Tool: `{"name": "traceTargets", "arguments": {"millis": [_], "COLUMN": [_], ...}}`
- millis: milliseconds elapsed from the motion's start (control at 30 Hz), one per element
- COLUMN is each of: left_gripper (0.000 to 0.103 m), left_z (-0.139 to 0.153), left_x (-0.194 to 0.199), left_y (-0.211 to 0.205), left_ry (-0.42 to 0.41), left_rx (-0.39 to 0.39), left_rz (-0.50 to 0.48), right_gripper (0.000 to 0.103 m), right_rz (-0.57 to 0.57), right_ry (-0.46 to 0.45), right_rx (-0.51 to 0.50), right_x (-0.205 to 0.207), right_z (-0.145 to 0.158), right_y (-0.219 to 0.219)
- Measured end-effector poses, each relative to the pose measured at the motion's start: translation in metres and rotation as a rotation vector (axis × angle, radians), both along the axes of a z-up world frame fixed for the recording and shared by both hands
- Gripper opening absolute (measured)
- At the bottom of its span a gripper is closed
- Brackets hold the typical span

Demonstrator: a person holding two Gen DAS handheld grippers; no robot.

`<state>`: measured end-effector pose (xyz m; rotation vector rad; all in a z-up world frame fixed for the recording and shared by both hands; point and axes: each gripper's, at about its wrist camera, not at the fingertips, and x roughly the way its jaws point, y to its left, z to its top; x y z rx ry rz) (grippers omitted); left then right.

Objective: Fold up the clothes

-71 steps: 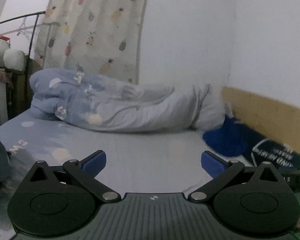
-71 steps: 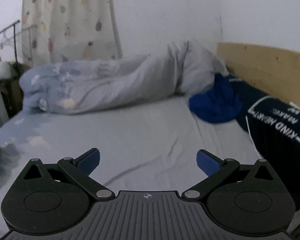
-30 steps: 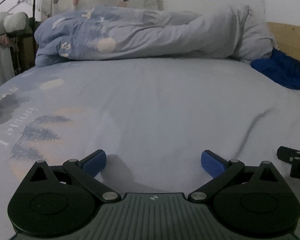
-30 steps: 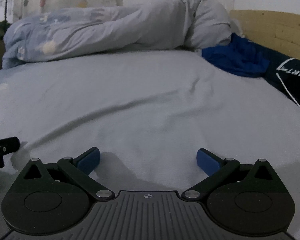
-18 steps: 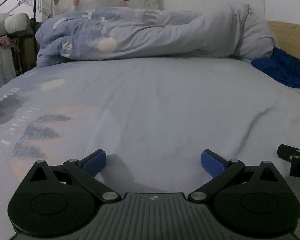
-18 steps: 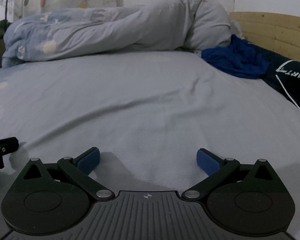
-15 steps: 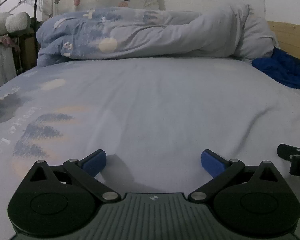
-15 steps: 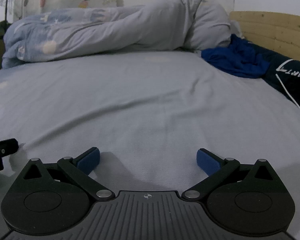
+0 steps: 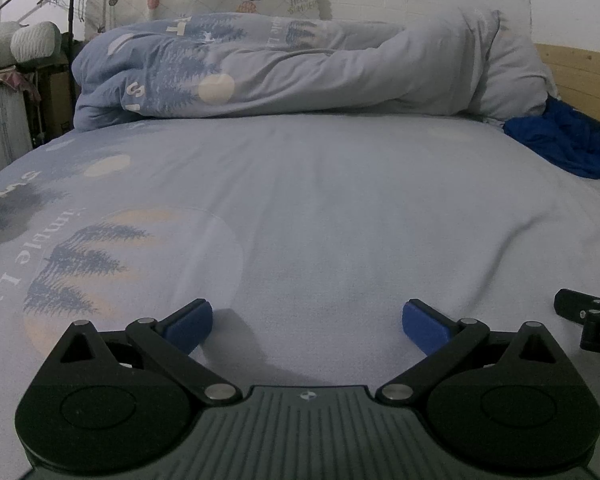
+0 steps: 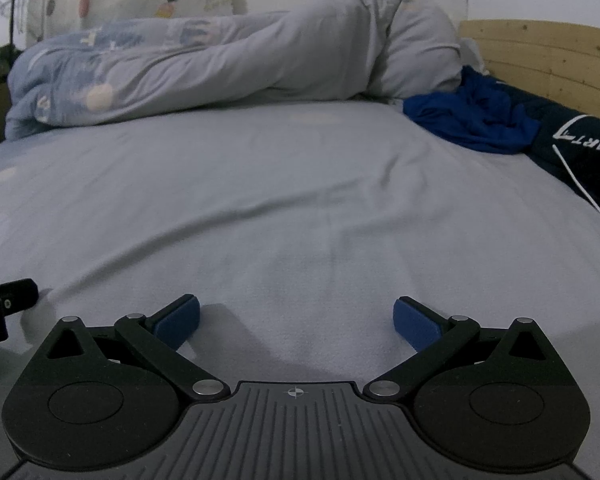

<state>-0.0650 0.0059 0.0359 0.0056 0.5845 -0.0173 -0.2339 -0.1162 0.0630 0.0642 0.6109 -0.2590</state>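
While a rolled duvet (image 9: pixel 300 68) is lying across the far end of the bed sheet (image 9: pixel 340 208), crumpled blue clothes (image 10: pixel 476 120) are sitting far right beside a dark printed garment (image 10: pixel 580 148). The left gripper (image 9: pixel 306 320) and right gripper (image 10: pixel 296 318) are resting low on the sheet, both spread wide and holding nothing, barely shifting from half a second ago

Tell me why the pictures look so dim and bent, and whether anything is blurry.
Left wrist view: dim, bluish light, corners dark, the bed sheet bulging from the fisheye lens, soft shadows under the left tongs. Right wrist view: same curve; the duvet looks slightly soft, the right tongs sharp.
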Motion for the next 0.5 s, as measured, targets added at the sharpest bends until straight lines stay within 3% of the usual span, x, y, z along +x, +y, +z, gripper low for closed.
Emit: {"name": "traceTargets", "arguments": {"millis": [500], "left_gripper": [0.103], "left_z": [-0.0004], "left_x": [0.0011], "left_y": [-0.0046], "left_ry": [-0.001], "left_rx": [0.0], "left_rz": [0.007], "right_gripper": [0.103], "right_rz": [-0.001], "right_ry": [-0.001], "right_rx": [0.0], "right_x": [-0.0006], "right_z": [-0.0011], "right_y": [0.0017]}}
